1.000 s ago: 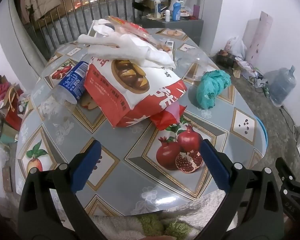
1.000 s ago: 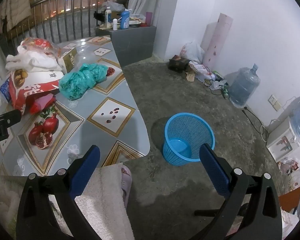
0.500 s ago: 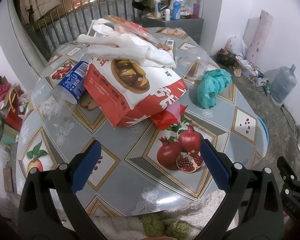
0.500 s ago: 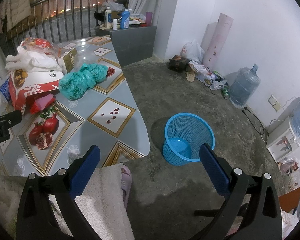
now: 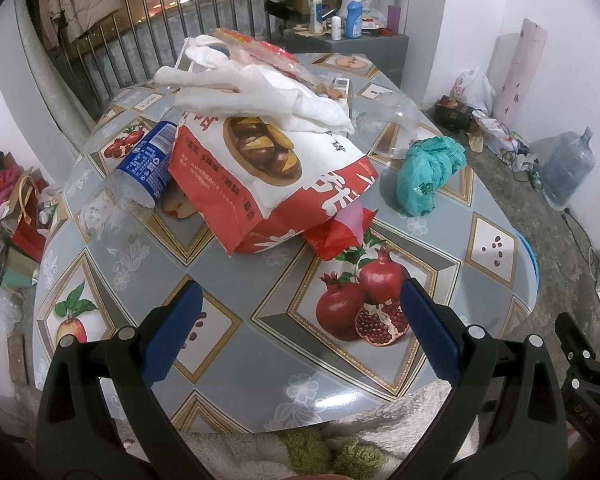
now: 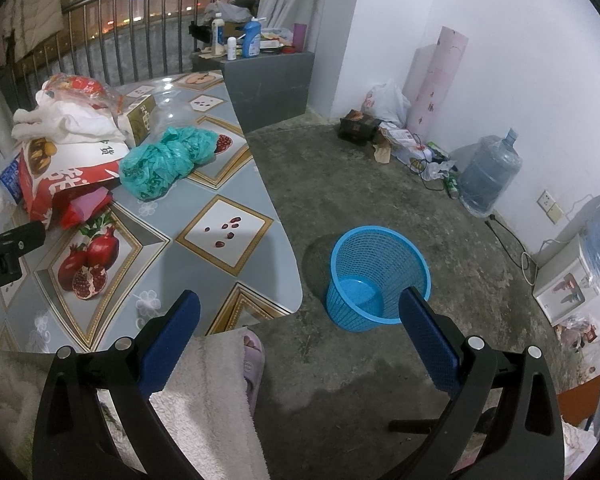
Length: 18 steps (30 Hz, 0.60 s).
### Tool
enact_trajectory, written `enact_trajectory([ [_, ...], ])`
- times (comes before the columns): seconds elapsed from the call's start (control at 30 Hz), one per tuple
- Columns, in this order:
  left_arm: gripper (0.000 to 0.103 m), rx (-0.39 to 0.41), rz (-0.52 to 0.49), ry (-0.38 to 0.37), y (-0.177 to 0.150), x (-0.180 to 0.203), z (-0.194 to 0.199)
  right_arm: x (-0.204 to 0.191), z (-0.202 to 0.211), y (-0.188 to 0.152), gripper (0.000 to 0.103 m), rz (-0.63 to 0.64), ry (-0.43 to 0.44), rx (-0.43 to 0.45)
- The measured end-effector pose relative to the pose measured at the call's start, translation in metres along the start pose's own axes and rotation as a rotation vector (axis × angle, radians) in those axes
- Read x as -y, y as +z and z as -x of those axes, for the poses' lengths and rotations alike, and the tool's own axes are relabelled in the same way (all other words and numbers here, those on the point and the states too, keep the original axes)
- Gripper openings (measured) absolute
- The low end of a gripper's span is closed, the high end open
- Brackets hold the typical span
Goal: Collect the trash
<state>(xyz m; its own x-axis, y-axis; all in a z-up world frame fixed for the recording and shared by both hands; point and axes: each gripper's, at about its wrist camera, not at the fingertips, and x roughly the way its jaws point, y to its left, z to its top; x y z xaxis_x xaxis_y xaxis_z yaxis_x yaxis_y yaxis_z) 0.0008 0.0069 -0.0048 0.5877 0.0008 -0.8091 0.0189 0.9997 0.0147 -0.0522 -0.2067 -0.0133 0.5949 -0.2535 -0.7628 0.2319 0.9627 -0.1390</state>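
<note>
A pile of trash lies on the round fruit-patterned table (image 5: 260, 340): a red and white snack bag (image 5: 276, 176), a small red wrapper (image 5: 340, 236) under it, a crumpled teal plastic bag (image 5: 424, 176), a clear plastic bottle with a blue label (image 5: 136, 184) and white tissue (image 5: 260, 92) on top. My left gripper (image 5: 298, 336) is open and empty above the table's near part, short of the pile. My right gripper (image 6: 300, 340) is open and empty above the floor by the table's edge. A blue mesh waste basket (image 6: 376, 276) stands on the floor to the table's right.
A clear plastic dome (image 5: 384, 124) and a small box (image 6: 138, 120) lie behind the pile. A grey cabinet (image 6: 268, 84) with bottles stands beyond the table. A water jug (image 6: 488, 176) and bags sit by the wall. A slippered foot (image 6: 252, 360) and a fleecy robe are near me.
The left wrist view has shifted slightly, with the pile a touch nearer. The right gripper has not visibly moved. Both grippers stay open.
</note>
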Motion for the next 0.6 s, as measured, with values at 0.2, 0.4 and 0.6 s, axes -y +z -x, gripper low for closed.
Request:
enact_trajectory([
  [0.2,0.095,-0.002,-0.001,0.002,0.0010,-0.0002,-0.0023,-0.0001,0.0001,0.0000,0.097,-0.001,0.000,0.001],
  [0.4,0.095,-0.003,-0.001,0.003,0.0012,0.0000,-0.0025,0.0003,-0.0001,-0.0001,0.097,-0.001,-0.001,0.000],
  [0.6,0.095,-0.005,-0.002,0.004,-0.0004,-0.0027,-0.0045,0.0006,-0.0004,-0.0004,0.097,0.001,-0.001,-0.001],
])
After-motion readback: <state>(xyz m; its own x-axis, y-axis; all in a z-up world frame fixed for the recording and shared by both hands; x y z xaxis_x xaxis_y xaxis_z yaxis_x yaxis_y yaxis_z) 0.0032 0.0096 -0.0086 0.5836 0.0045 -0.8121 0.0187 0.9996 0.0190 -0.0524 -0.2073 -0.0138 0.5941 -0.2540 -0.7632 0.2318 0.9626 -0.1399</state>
